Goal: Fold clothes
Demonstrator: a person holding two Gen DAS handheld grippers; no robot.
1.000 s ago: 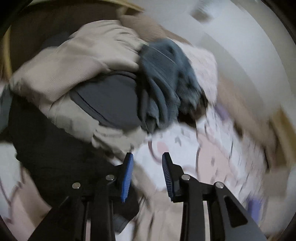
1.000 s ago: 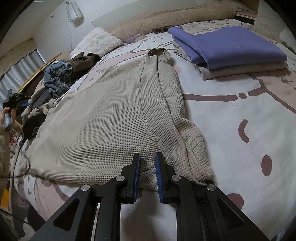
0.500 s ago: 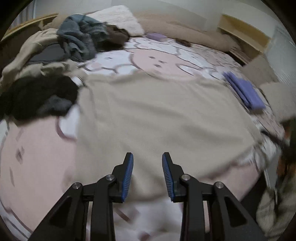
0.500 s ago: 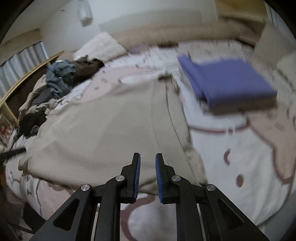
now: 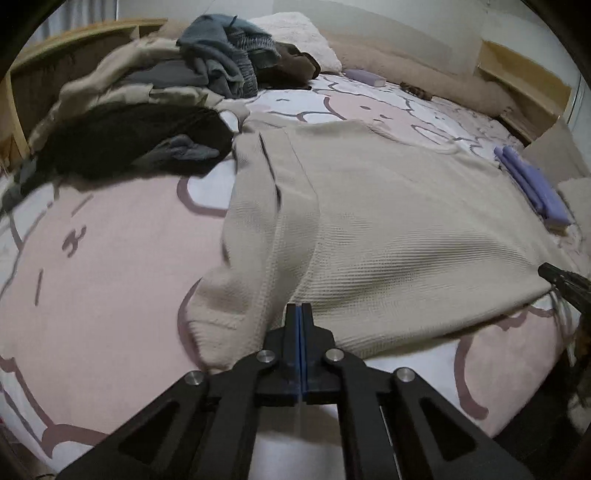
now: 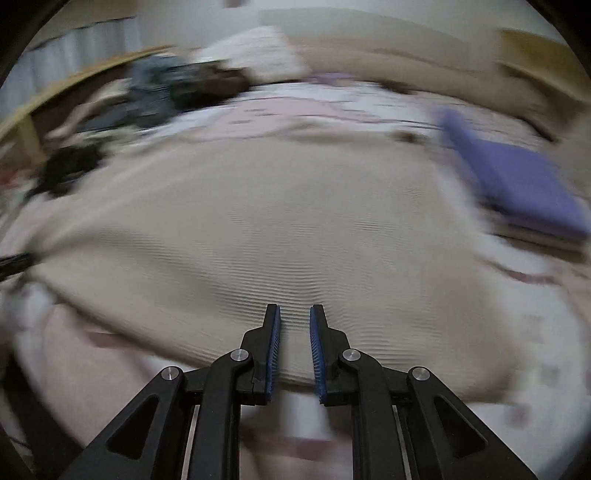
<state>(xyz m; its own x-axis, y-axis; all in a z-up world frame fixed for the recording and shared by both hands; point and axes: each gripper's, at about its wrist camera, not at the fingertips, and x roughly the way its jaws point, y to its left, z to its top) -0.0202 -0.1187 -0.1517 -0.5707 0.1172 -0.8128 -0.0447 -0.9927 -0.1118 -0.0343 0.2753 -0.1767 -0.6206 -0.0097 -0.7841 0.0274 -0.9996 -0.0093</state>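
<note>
Left hand-held gripper (image 5: 299, 314) now pinched on beige shirt (image 5: 388, 236), right (image 6: 294, 325) spread, patterned bedsheet (image 5: 103, 258)

A bed (image 5: 110, 258) with a pink and white cartoon sheet is filling the room, a wooden frame (image 5: 74, 40) curving along its far side, a pale wall (image 5: 388, 18) rising behind

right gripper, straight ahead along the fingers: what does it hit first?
Most likely the beige waffle-knit shirt spread on the bed. The right gripper is open, and the shirt's near hem lies directly past its fingertips. The frame is motion-blurred, so its height above the fabric is unclear.
</note>
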